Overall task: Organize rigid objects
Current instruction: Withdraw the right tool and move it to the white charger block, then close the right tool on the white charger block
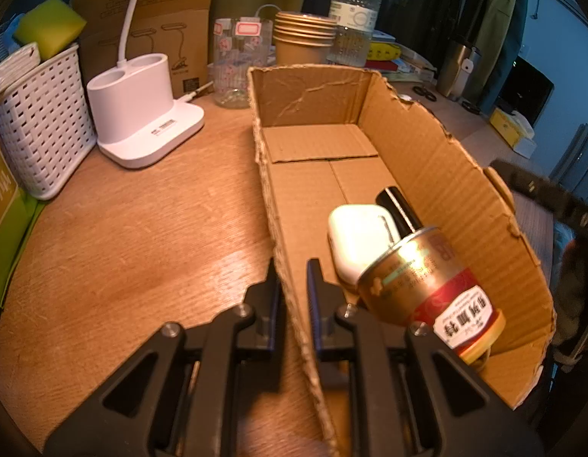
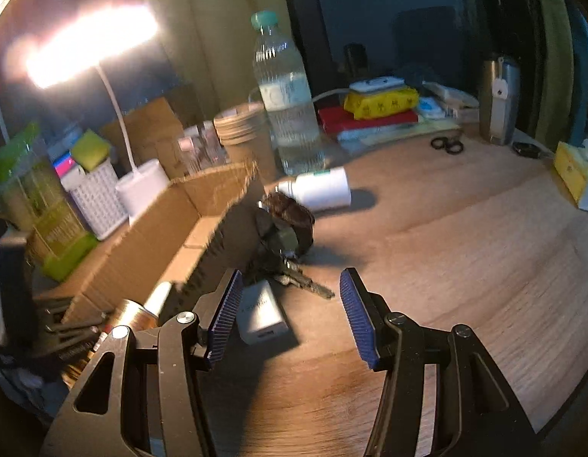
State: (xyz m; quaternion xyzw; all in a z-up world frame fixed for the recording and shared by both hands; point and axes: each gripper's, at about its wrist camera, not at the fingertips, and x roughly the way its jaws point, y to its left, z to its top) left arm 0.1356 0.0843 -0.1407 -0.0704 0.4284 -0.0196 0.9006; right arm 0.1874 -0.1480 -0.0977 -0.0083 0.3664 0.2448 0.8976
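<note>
While your left gripper (image 1: 294, 278) clamps the box (image 1: 278, 228) wall | right gripper (image 2: 290, 312) jaws apart, empty, above keys (image 2: 294, 278).

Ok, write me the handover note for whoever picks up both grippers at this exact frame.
Left gripper: shut on the near side wall of the open brown cardboard box, steadying it.
Right gripper: open, empty, above the wooden desk.
Done: in the box lie a white rounded case, a gold tin can with a red label and a slim black stick.
Left: on the desk beside the box, a small white rectangular charger by the right gripper's fingers, a dark bunch of keys and a white bottle lying on its side.
</note>
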